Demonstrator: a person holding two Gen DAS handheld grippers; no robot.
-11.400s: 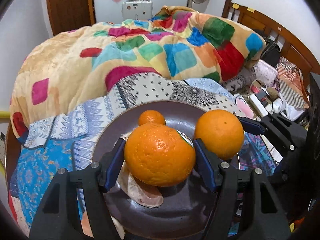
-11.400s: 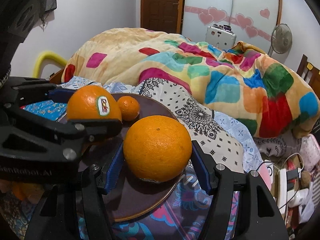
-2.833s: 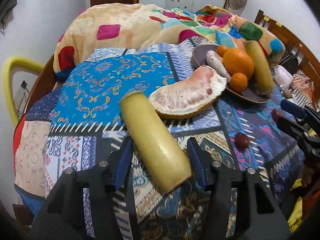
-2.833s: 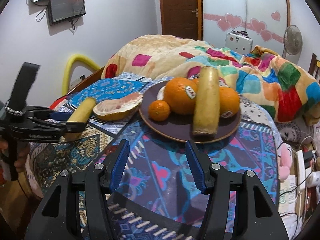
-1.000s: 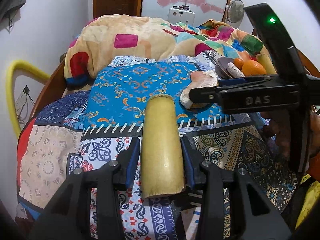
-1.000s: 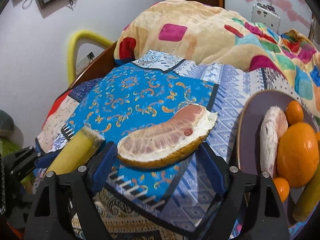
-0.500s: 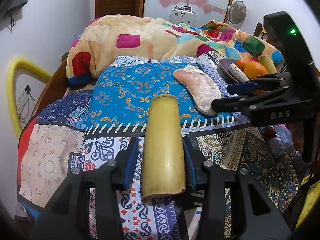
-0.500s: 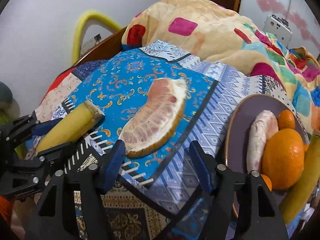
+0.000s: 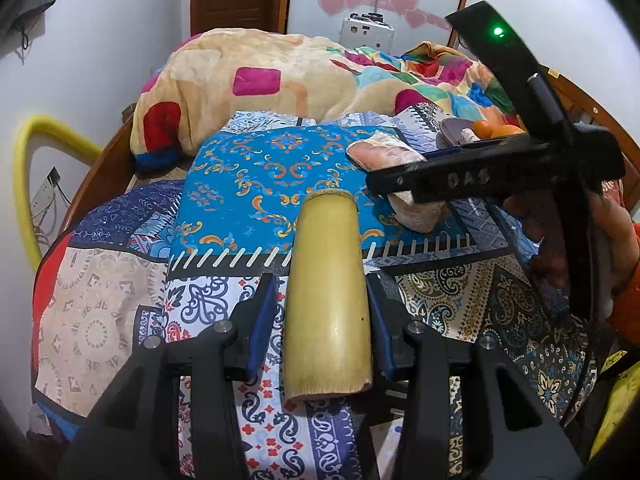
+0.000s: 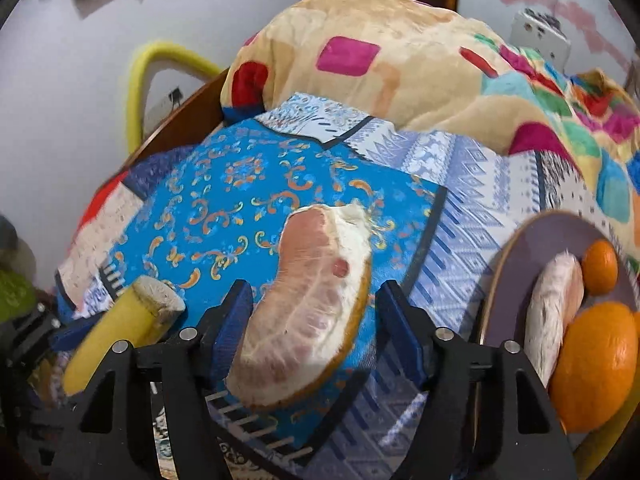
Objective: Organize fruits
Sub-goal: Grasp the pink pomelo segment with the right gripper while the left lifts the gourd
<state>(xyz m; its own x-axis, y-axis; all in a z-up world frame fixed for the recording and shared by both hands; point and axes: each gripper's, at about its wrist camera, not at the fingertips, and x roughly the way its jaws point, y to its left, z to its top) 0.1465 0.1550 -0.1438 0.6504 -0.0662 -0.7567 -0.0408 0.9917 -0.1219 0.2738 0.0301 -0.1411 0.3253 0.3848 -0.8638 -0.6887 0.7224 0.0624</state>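
My left gripper (image 9: 321, 308) is shut on a yellow-green stalk piece (image 9: 326, 280), which points away from me over the patterned bedspread (image 9: 248, 184). The same stalk (image 10: 116, 340) shows at lower left in the right wrist view. A pomelo wedge (image 10: 312, 312) lies lengthwise on the cloth between the jaws of my right gripper (image 10: 313, 292). The left pad is close against it and a strip of cloth shows at the right pad. In the left wrist view one of its fingers (image 9: 460, 180) crosses that wedge (image 9: 384, 152). A purple plate (image 10: 516, 264) holds a large orange (image 10: 596, 364), a small orange (image 10: 600, 266) and a second pomelo piece (image 10: 554, 304).
A bunched colourful blanket (image 9: 280, 80) fills the far half of the bed. A yellow tube (image 9: 24, 168) curves by the wall at the left, beyond the wooden bed edge (image 9: 100, 176). A hand (image 9: 616, 248) grips the right tool's handle.
The right gripper's jaws narrowed and it came forward over the pomelo wedge, which turned from crosswise to lengthwise between them. The left gripper and its stalk stayed put.
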